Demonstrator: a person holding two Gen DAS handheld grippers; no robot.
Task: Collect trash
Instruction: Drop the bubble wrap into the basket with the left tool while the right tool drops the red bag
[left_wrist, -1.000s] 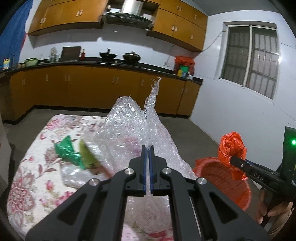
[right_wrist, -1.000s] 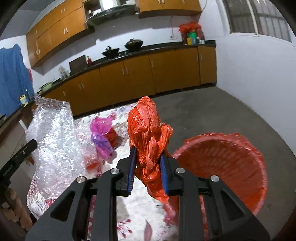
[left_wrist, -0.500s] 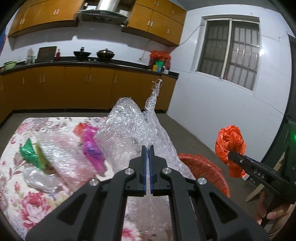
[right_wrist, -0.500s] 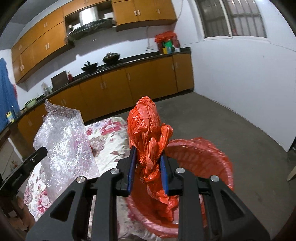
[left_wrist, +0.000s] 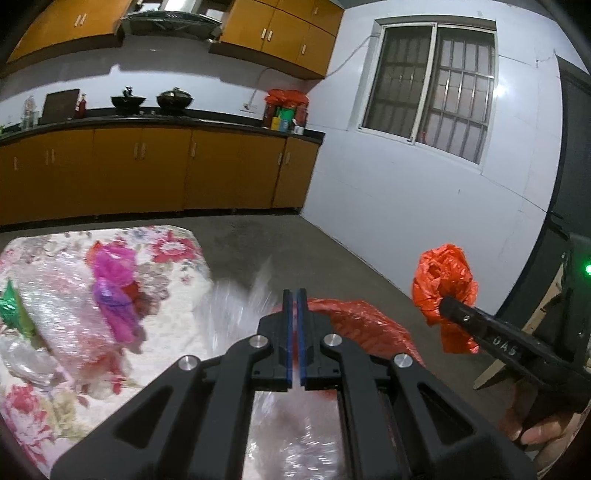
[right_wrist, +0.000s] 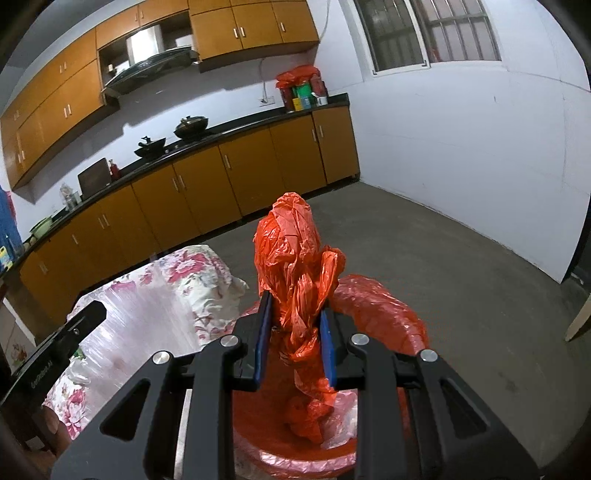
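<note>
My right gripper (right_wrist: 295, 336) is level, jaws clamped on the orange bag (right_wrist: 295, 266) above the bin (right_wrist: 380, 314); left gripper (left_wrist: 293, 332) jaws nearly together, bubble wrap (left_wrist: 236, 314) below.

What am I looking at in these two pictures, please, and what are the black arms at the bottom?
A person holds a two-fingered tool in each hand; each picture comes from a camera looking along one tool's jaws. The left gripper has its jaws nearly closed by blurred bubble wrap; whether it grips it is unclear. The right gripper clamps a crumpled orange bag above a red-lined bin. On the floral table lie a pink bag, a green wrapper and clear plastic.
</note>
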